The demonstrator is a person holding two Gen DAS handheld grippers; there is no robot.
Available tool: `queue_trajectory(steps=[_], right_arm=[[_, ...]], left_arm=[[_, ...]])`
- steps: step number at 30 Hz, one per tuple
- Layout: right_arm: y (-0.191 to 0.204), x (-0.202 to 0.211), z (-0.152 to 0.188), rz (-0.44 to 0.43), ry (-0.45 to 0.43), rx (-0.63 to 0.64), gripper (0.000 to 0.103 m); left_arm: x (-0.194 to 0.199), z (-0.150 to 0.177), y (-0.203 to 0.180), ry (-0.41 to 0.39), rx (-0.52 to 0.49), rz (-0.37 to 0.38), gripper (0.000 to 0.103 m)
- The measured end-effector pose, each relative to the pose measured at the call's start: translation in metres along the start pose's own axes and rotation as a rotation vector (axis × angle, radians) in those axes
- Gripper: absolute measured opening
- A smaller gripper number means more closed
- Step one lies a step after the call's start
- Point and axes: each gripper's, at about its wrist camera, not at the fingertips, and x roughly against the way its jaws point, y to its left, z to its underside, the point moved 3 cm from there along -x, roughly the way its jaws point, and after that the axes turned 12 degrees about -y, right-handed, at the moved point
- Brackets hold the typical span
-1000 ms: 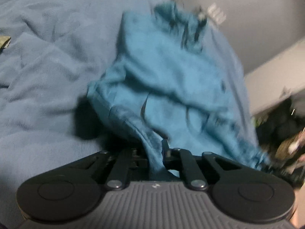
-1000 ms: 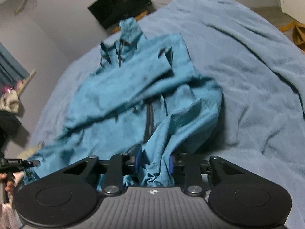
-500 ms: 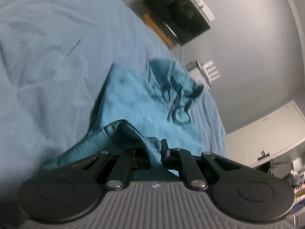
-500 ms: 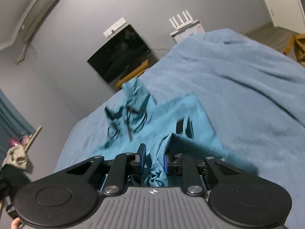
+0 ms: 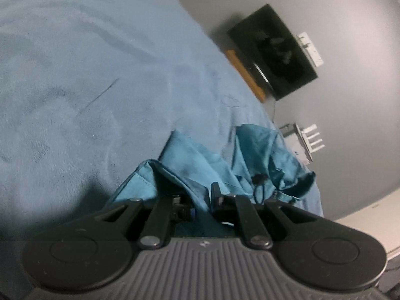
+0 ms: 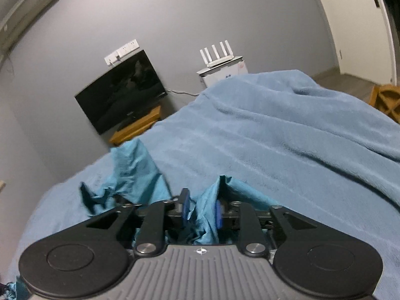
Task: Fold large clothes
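Observation:
A teal jacket point(image 5: 200, 160) lies bunched on a light blue blanket point(image 5: 87, 87) that covers the bed. My left gripper point(image 5: 200, 200) is shut on a fold of the jacket's edge, low over the blanket. In the right wrist view the same teal jacket point(image 6: 135, 172) shows with its hood end raised toward the far side. My right gripper point(image 6: 201, 208) is shut on another fold of the jacket, with cloth pinched between its blue pads point(image 6: 218, 212). Most of the jacket is hidden under the grippers.
A black TV point(image 6: 122, 92) on a wooden stand point(image 6: 137, 128) stands against the grey wall beyond the bed. A white router point(image 6: 220, 57) sits on a white box to its right. A door point(image 6: 362, 25) is at far right. The blue blanket point(image 6: 287, 137) stretches to the right.
Both grippers have carried the jacket's near edge forward toward the hood end. The jacket, spread out a second ago, is now folded over itself and mostly under the grippers.

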Motion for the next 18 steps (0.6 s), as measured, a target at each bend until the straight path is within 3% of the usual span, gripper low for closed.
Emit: queue_trajectory(steps=[1, 2, 3, 4, 7, 10, 14, 18], right_arm=[[0.004, -0.005, 0.004, 0.021, -0.003, 0.020, 0.040], [0.007, -0.006, 0.008, 0.043, -0.023, 0.042, 0.051], [0.011, -0.005, 0.010, 0.060, -0.062, 0.071, 0.065], [0.013, -0.001, 0.010, 0.058, -0.097, 0.091, 0.070], [0.019, 0.018, 0.015, 0.010, -0.142, 0.138, 0.072], [0.022, 0.040, 0.029, -0.035, -0.137, 0.178, 0.072], [0.024, 0.054, 0.072, -0.063, -0.045, 0.241, 0.070], [0.035, 0.046, 0.124, -0.071, 0.043, 0.430, 0.065]], left_arm=[[-0.002, 0.000, 0.001, 0.007, 0.010, -0.008, 0.017], [-0.001, 0.001, 0.003, 0.004, 0.016, -0.012, 0.040], [0.001, -0.001, 0.003, -0.008, 0.018, -0.013, 0.055], [0.007, -0.003, 0.003, -0.036, 0.020, -0.007, 0.071], [0.035, -0.012, 0.000, -0.149, -0.029, 0.026, 0.074], [0.057, -0.004, -0.009, -0.170, -0.115, 0.037, 0.075], [0.063, 0.038, -0.026, -0.095, -0.370, -0.009, 0.075], [0.049, 0.091, -0.038, -0.071, -0.656, -0.024, 0.075]])
